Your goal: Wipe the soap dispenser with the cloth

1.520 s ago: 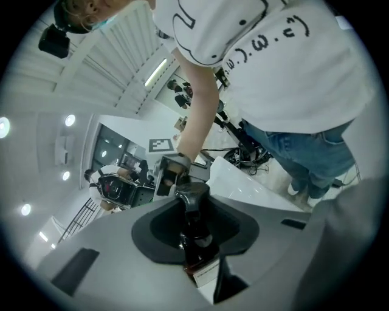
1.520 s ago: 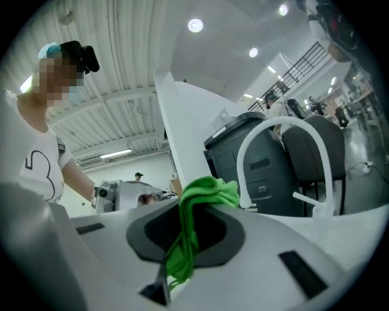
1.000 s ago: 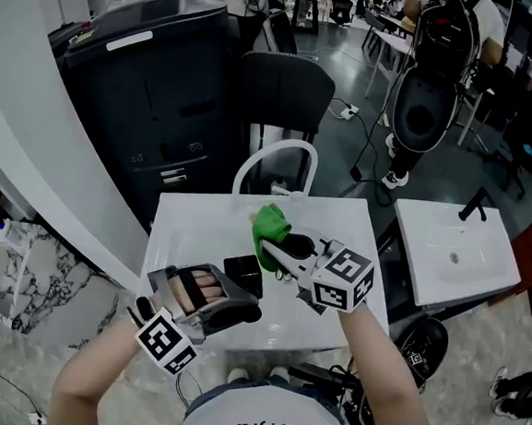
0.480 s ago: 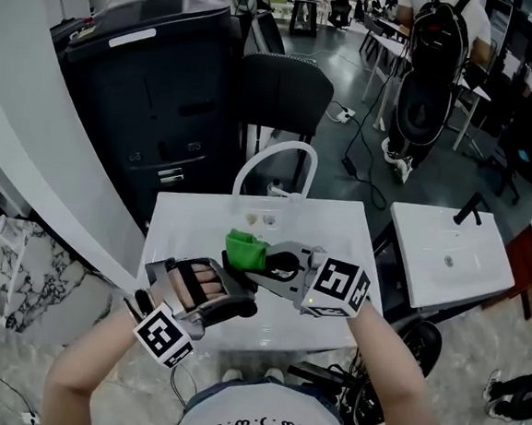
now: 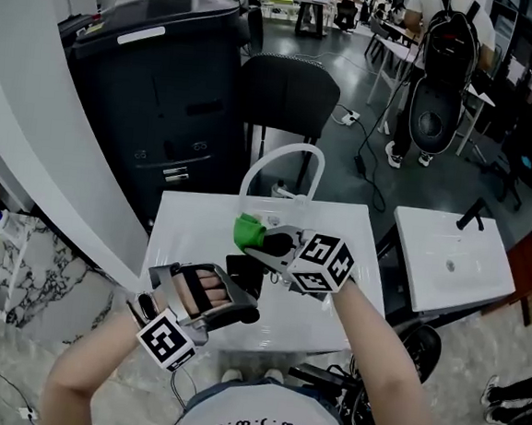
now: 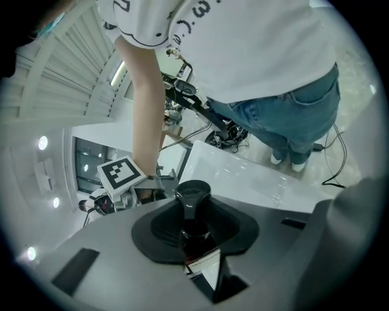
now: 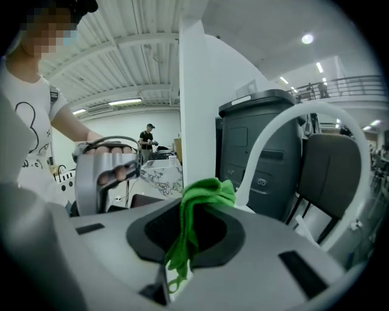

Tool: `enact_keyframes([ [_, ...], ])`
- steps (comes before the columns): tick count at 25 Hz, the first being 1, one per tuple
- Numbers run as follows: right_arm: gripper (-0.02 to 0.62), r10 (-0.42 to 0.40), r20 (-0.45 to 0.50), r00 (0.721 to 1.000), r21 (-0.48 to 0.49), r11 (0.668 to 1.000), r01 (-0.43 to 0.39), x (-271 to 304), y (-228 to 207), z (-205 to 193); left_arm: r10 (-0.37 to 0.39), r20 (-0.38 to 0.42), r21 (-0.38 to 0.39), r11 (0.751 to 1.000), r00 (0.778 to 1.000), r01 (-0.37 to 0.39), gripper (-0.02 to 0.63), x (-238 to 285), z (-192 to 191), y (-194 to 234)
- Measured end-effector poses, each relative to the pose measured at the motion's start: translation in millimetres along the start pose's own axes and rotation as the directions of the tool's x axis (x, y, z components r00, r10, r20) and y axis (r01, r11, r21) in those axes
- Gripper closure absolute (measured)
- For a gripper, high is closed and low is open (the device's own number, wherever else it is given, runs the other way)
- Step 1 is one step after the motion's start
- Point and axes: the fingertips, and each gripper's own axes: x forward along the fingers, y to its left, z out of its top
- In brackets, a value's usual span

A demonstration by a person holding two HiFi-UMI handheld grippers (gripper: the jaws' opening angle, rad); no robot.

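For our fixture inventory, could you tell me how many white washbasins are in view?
2 clearly: one white rectangular washbasin ahead, with a white arched tap; a second washbasin to its right, with a black tap. A third may be cut off at far right.

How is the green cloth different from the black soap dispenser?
The cloth is bright green; the dispenser is black. The cloth is bunched and floppy; the dispenser is a stiff bottle with a pump. The right tool holds the cloth; the left tool holds the dispenser. Both are gripped.
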Motion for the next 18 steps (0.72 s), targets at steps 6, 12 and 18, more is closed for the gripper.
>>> enact_keyframes([
  [6,0.548,0.007,-0.050,0.999,-0.165,0.986,-0.015,-1,24,5,-0.006,-0.007,-0.008,1.000,1.000,0.006,0.500,-3,-4,-3],
  [12,0.548,0.170,-0.172,0.970,-0.255,0.944,-0.211,-13,71,9,-0.040,-0.004,0.027,0.999,0.999,0.040,0.500,-3,-3,-10],
  [18,0.548,0.277,-0.166,0.947,-0.108,0.949,-0.296,1,79,17,-0.052,-0.027,0.095,0.994,0.998,0.055,0.499,2,-1,-14],
])
